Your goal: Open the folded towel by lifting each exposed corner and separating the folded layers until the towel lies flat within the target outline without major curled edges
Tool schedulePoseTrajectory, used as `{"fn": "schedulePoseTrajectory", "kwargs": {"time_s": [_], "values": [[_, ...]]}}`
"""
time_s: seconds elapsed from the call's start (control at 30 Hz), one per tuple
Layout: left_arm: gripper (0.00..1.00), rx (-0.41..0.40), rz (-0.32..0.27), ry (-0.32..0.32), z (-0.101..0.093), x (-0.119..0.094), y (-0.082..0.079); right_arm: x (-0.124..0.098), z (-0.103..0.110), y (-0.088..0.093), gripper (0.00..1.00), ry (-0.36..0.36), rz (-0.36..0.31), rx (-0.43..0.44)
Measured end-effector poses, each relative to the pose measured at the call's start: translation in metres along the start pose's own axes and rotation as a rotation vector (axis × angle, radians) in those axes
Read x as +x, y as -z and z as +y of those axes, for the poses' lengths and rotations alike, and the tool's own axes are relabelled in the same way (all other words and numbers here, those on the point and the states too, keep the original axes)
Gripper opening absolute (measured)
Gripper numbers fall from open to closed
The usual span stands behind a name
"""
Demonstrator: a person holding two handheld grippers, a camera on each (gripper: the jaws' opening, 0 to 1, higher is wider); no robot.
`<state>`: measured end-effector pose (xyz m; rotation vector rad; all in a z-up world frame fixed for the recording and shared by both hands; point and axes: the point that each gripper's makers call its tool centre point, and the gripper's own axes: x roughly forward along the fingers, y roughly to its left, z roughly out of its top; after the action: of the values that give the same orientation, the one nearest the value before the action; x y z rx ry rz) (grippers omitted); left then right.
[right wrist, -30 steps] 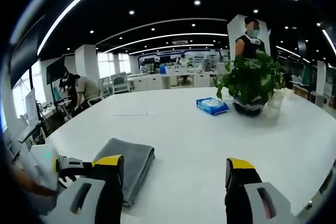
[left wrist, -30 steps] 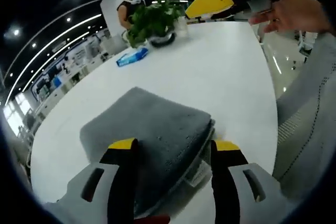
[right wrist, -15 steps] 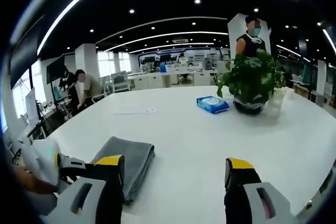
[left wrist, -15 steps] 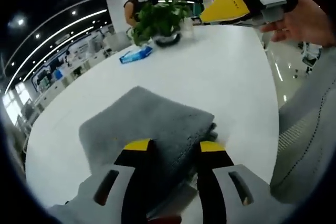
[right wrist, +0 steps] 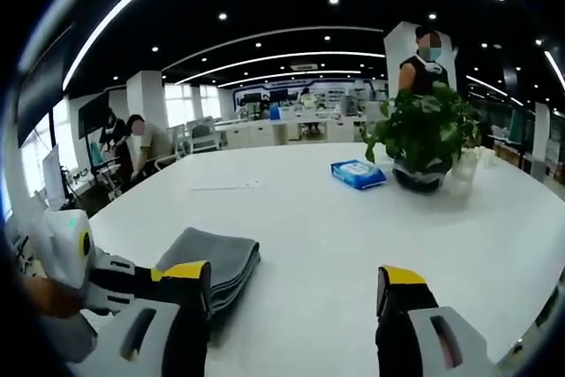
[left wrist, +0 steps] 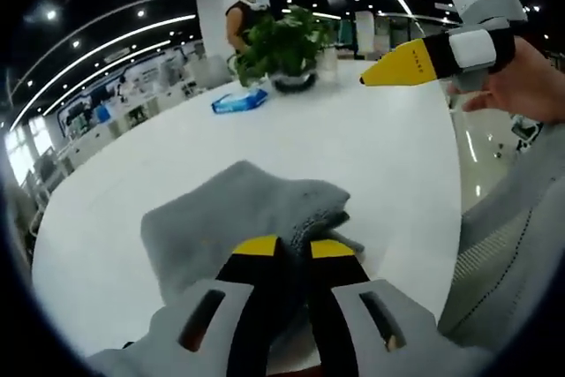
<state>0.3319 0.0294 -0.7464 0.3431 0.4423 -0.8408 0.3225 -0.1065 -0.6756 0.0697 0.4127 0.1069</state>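
A folded grey towel [left wrist: 234, 218] lies on the white table [left wrist: 371, 147]. My left gripper [left wrist: 294, 249] is shut on the towel's near corner, and the cloth bunches up just beyond the yellow tips. In the right gripper view the same towel [right wrist: 212, 258] lies at the lower left, with the left gripper [right wrist: 115, 275] coming in at its near end. My right gripper [right wrist: 296, 282] stands open above bare table, to the right of the towel, nothing between its fingers. The right gripper [left wrist: 441, 55], held by a hand, also hangs high at the upper right of the left gripper view.
A potted green plant [right wrist: 424, 143] and a blue packet [right wrist: 357, 174] stand at the far side of the table. A person [right wrist: 425, 59] stands behind the plant. Another person [right wrist: 141, 143] sits at the far left. The table's edge [left wrist: 455, 209] runs near a grey sleeve.
My left gripper has gone from open around the towel's corner to shut on it, and the cloth has puckered there. The right gripper stayed open and hardly moved.
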Motion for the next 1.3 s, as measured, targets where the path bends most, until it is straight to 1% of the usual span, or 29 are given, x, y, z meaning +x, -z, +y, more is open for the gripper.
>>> {"fn": "schedulePoseTrajectory", "kwargs": {"time_s": [0.2, 0.27, 0.33, 0.37, 0.43, 0.5, 0.57, 0.6, 0.63, 0.67, 0.73, 0.77, 0.8, 0.9, 0.93, 1.13, 1.2, 1.3], "values": [[0.09, 0.048, -0.03, -0.01, -0.002, -0.002, -0.011, 0.0, 0.001, 0.0, 0.77, 0.001, 0.003, -0.007], [0.08, 0.049, -0.044, -0.012, -0.002, -0.004, -0.016, 0.0, 0.001, 0.001, 0.77, 0.001, 0.003, -0.007], [0.08, 0.023, -0.07, -0.027, 0.003, -0.009, -0.024, 0.0, 0.001, 0.002, 0.77, -0.002, 0.01, -0.006], [0.08, -0.004, -0.1, -0.047, 0.008, -0.012, -0.03, 0.001, 0.001, 0.003, 0.77, -0.003, 0.012, -0.005], [0.08, -0.052, -0.141, -0.076, 0.018, -0.018, -0.038, 0.001, 0.001, 0.003, 0.77, -0.002, 0.012, -0.008], [0.08, -0.115, -0.19, -0.12, 0.034, -0.029, -0.047, 0.001, 0.002, 0.003, 0.76, -0.005, 0.015, -0.013], [0.08, -0.159, -0.224, -0.148, 0.045, -0.036, -0.052, 0.001, 0.004, 0.004, 0.76, -0.009, 0.021, -0.02], [0.08, -0.186, -0.25, -0.173, 0.055, -0.041, -0.055, 0.001, 0.004, 0.004, 0.76, -0.009, 0.022, -0.025], [0.08, -0.197, -0.267, -0.19, 0.06, -0.045, -0.056, 0.002, 0.004, 0.004, 0.76, -0.01, 0.023, -0.027], [0.08, -0.214, -0.284, -0.221, 0.07, -0.05, -0.057, 0.002, 0.005, 0.005, 0.76, -0.011, 0.025, -0.029], [0.08, -0.255, -0.302, -0.25, 0.081, -0.058, -0.057, 0.002, 0.005, 0.005, 0.76, -0.011, 0.026, -0.031], [0.08, -0.261, -0.305, -0.254, 0.082, -0.059, -0.057, 0.002, 0.005, 0.005, 0.76, -0.01, 0.027, -0.033], [0.08, -0.279, -0.319, -0.271, 0.089, -0.063, -0.056, 0.002, 0.005, 0.005, 0.76, -0.01, 0.028, -0.034], [0.08, -0.299, -0.329, -0.31, 0.1, -0.071, -0.052, 0.003, 0.005, 0.005, 0.76, -0.011, 0.031, -0.04], [0.08, -0.322, -0.34, -0.324, 0.104, -0.074, -0.05, 0.003, 0.005, 0.006, 0.76, -0.011, 0.032, -0.043], [0.09, -0.395, -0.362, -0.356, 0.112, -0.086, -0.038, 0.004, 0.008, 0.008, 0.75, -0.016, 0.048, -0.064], [0.09, -0.443, -0.371, -0.36, 0.114, -0.089, -0.034, 0.004, 0.009, 0.009, 0.75, -0.018, 0.051, -0.069], [0.09, -0.488, -0.379, -0.361, 0.117, -0.094, -0.03, 0.004, 0.01, 0.01, 0.75, -0.02, 0.058, -0.076]]}}
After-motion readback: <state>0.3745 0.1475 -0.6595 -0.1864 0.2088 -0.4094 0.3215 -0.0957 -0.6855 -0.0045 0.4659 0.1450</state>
